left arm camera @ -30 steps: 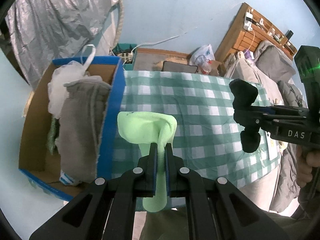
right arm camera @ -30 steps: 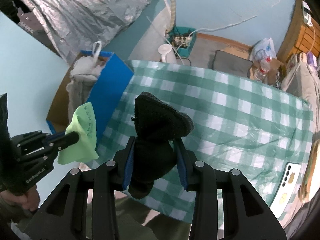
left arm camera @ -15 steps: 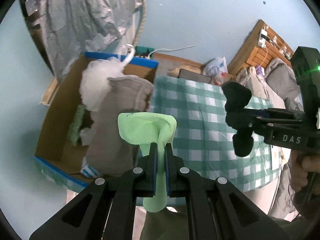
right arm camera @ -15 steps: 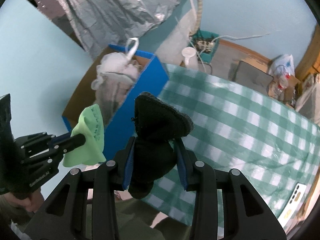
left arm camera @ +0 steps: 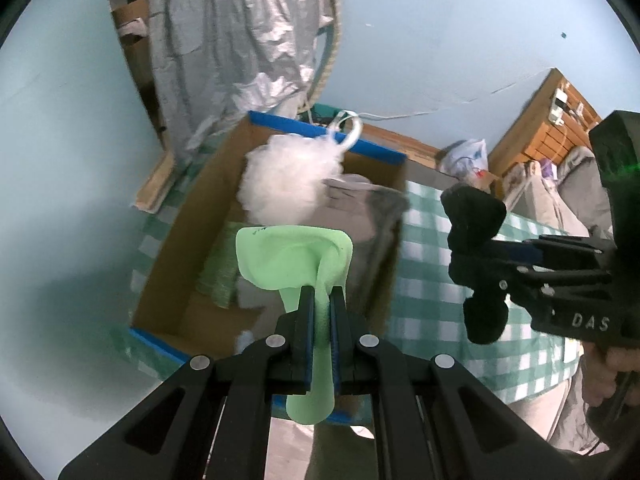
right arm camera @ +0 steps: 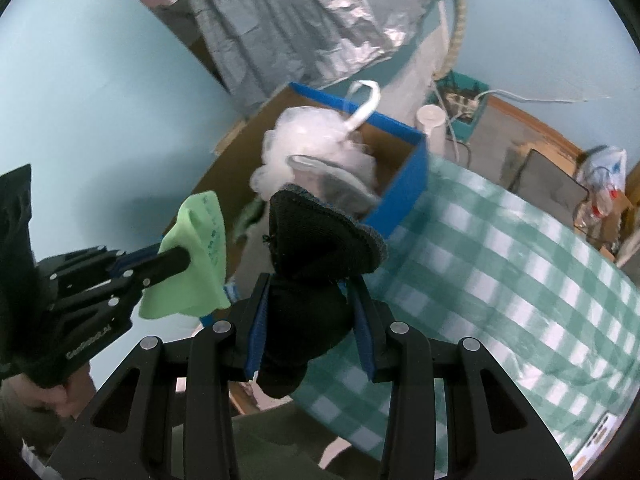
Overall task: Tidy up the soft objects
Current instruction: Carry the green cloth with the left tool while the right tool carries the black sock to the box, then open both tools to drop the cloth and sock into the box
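Pinching a light green cloth (left arm camera: pixel 298 260), the left gripper (left arm camera: pixel 318 300) has its jaws nearly shut on a thin fold, the cloth's long axis running along the jaws, its free end flopping ahead. Past it, directly ahead and below, lies the cardboard box (left arm camera: pixel 192 240), blue-edged and open-topped; the left is the nearer hand to the box. The right gripper (right arm camera: pixel 308 300), jaws partly closed around a bulky black fleece piece (right arm camera: pixel 316 248), hangs beside the box's blue wall, over the checked worktop (right arm camera: pixel 500 260). Farther inside the box sit a white bath pouf (left arm camera: pixel 288 184) and a grey cloth (left arm camera: pixel 360 216).
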`<state>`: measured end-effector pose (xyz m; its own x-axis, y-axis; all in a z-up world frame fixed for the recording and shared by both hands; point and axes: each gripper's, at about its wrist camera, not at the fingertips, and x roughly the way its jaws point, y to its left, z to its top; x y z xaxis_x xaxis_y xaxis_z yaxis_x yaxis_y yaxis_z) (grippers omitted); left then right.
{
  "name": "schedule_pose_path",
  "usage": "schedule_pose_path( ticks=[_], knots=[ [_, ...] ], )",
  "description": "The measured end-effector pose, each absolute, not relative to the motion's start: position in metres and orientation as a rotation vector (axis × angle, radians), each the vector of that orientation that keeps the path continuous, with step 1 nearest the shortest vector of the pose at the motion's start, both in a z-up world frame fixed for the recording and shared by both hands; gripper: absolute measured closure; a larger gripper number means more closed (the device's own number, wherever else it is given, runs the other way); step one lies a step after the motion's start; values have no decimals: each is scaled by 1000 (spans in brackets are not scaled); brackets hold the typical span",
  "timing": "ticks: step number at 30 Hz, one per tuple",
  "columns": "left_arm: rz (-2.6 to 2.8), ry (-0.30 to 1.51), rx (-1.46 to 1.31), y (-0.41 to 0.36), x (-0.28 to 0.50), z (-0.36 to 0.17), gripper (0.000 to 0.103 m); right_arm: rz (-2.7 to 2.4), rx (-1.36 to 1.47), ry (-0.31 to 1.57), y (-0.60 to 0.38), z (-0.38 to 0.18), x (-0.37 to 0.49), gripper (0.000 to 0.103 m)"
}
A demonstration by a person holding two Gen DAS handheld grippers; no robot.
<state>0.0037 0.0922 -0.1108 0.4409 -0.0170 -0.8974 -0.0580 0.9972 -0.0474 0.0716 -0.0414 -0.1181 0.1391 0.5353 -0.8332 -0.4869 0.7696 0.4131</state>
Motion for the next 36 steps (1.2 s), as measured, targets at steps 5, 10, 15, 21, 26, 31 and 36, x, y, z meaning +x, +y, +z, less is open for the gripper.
schedule_pose_path(
  ticks=[5,10,15,21,26,31,36],
  knots=[
    [41,1125,-96,117,11,-117,96,772,27,1242,-11,-121,74,66],
    [42,1136,-119,134,16,-125,96,790,12,1257,13,-125,78,66],
    [40,1154,-132,146,21,-135,96,802,14,1267,32,-127,87,66],
    [40,1172,-138,155,29,-145,96,811,17,1287,56,-130,104,66],
    [63,1185,-169,164,30,-151,90,814,2,1294,70,-133,114,64],
    [83,1159,-175,171,27,-147,65,802,-1,1281,75,-134,120,57],
    [85,1153,-154,172,25,-142,59,768,19,1246,70,-127,123,39]
  ],
)
